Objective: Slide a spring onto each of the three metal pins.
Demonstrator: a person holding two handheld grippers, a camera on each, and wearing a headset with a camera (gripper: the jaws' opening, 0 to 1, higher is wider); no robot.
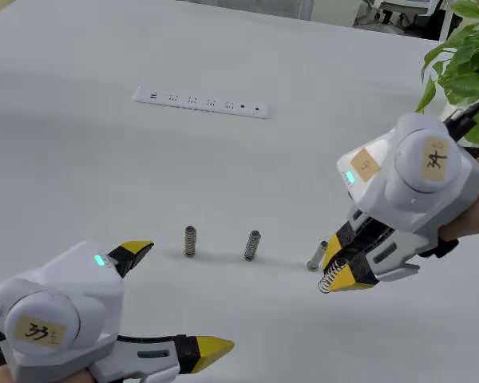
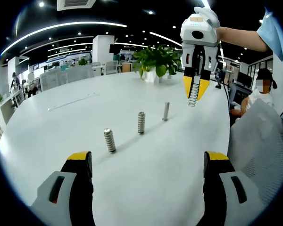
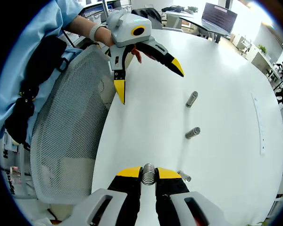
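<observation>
Right hand-held gripper (image 1: 341, 268) is pinched narrow on a spring (image 1: 330, 278), with the coil poking out past the yellow tips. It hangs over the white tabletop (image 1: 80, 167), just beside the bare pin (image 1: 317, 255). The spring is not on the pin. In the left gripper view the spring sits above and to one side of the pin top, with a clear gap. Three pins stand in a row mid-tabletop. The left pin (image 1: 190, 241) and the middle pin (image 1: 252, 245) each already carry a coil, and the right one is plain metal. Left hand-held gripper (image 1: 174, 297) is low at the near left, jaws spread wide with nothing between them, well apart from the pins. A white power strip (image 1: 199, 102) lies further back on the tabletop. A green plant (image 1: 463, 64) is at the far right edge. A mesh chair (image 3: 70, 132) stands beside the tabletop in the right gripper view.
</observation>
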